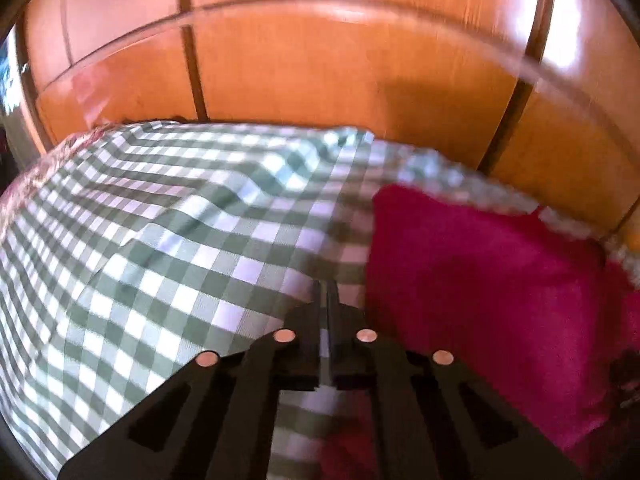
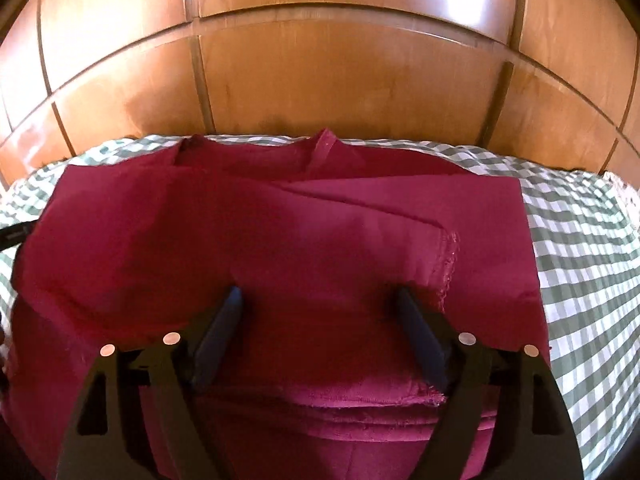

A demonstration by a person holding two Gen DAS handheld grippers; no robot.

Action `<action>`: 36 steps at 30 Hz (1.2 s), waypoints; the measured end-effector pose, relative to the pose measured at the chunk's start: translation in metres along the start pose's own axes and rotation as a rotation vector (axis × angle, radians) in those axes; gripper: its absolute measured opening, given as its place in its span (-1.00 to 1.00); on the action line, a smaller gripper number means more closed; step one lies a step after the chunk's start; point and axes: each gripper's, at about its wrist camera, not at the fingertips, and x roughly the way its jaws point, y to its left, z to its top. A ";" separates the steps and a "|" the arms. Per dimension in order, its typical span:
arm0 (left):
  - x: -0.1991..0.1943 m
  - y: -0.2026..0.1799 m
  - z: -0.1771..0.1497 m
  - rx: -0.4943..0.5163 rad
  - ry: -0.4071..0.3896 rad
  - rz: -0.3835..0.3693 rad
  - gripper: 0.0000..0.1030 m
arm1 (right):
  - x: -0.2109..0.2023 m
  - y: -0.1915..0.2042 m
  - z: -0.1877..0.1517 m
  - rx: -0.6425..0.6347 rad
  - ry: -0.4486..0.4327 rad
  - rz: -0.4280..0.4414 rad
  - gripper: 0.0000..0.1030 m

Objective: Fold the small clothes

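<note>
Checked cloth (image 1: 160, 240); left gripper (image 1: 324, 292) shut; right gripper (image 2: 320, 300) wide over garment (image 2: 280, 240).

The left wrist view is motion-blurred, the red garment (image 1: 480, 280) runs off its right edge, and in the right wrist view its near part is hidden behind the right gripper (image 2: 320, 300).

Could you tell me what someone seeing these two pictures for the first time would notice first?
Most striking is the magenta garment, lying partly folded on the green-and-white checked cloth, filling the middle of the right wrist view and the right side of the left wrist view. Behind it stands a glossy orange-brown wooden panel wall. The right gripper hangs open above the garment, while the left gripper is shut over the checked cloth beside the garment's edge.
</note>
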 end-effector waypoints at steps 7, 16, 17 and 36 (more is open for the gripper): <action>-0.048 -0.049 0.004 0.166 -0.134 -0.148 -0.10 | 0.000 0.001 0.000 -0.004 -0.004 -0.003 0.55; 0.009 -0.057 -0.021 0.117 -0.010 -0.146 0.02 | 0.002 -0.003 -0.001 0.007 -0.004 0.025 0.66; 0.009 -0.056 -0.021 0.108 -0.009 -0.149 0.02 | 0.002 -0.003 -0.001 0.009 -0.003 0.030 0.69; -0.129 0.015 -0.082 -0.009 -0.080 -0.068 0.31 | -0.037 -0.002 -0.011 0.034 0.002 -0.014 0.92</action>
